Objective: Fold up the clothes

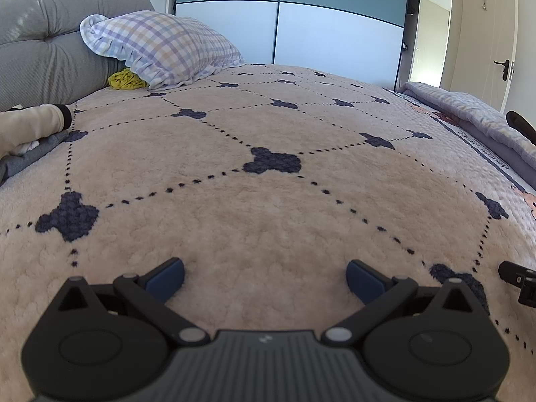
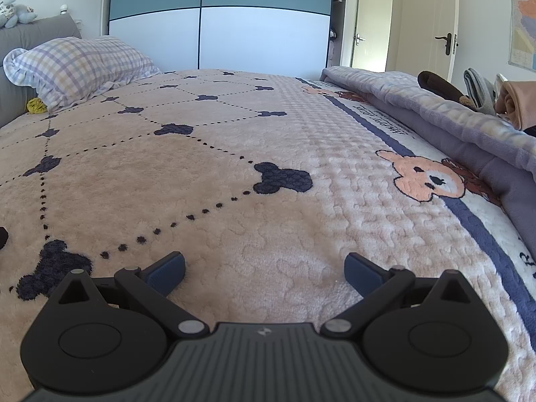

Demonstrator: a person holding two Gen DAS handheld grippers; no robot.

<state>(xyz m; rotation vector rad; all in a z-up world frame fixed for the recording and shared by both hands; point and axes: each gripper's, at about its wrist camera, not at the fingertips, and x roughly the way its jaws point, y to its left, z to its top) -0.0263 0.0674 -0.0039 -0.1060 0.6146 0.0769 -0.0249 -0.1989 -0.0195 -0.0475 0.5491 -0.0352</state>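
1. Left gripper hovers over the fleece bedspread, fingers spread apart, empty.
2. Right gripper likewise, spread and empty.
3. Folded clothes lie at the bed's left edge; more clothes sit far right.

Both wrist cameras skim low over the blanket, facing the shared wardrobe.

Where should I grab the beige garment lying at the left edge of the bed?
Grip the beige garment at its dark cuff, which points out toward the open bedspread. Probably come in from that side with the left hand-held gripper, now open.
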